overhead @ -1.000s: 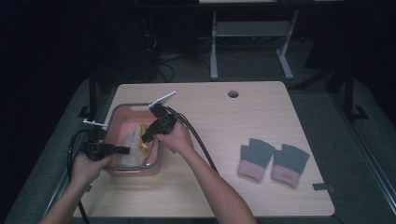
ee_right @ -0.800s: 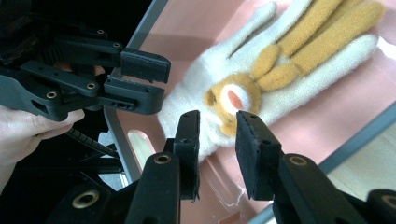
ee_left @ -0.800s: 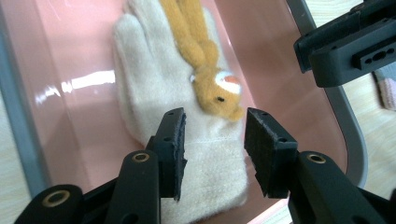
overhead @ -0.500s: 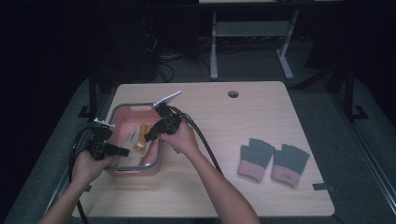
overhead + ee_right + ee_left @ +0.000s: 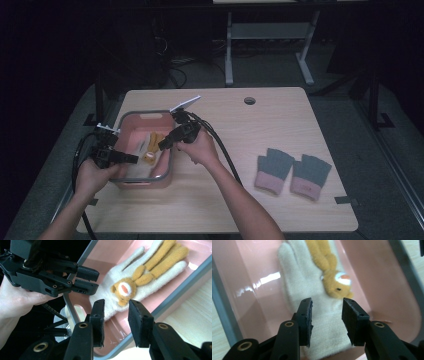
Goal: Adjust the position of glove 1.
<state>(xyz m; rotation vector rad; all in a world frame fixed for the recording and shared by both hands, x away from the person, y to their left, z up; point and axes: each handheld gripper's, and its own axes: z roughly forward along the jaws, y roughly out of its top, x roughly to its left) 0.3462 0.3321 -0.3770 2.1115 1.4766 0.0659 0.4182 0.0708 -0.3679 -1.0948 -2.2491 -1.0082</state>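
Note:
A pink tub [image 5: 145,114] with a grey rim stands at the table's left. In it lies a cream glove [image 5: 299,285] with an orange plush animal [image 5: 334,282] on its back. My left gripper [image 5: 327,312] hovers over the glove's cuff. Its jaws have just been opening and nothing is pressed between them. My right gripper [image 5: 116,312] hangs above the tub's right rim, pointing at the plush animal [image 5: 123,290]. Its jaws have also just been opening, with nothing between them. In the high view, the left gripper [image 5: 134,159] and the right gripper [image 5: 162,145] face each other across the tub.
A pair of grey gloves with pink cuffs [image 5: 292,172] lies flat on the wooden table at the right. A round cable hole [image 5: 249,100] sits near the far edge. Cables trail from both grippers across the tub's sides.
The right gripper has drawn back slightly toward the tub's right rim and lifted a little. The left hand has stayed almost where it was.

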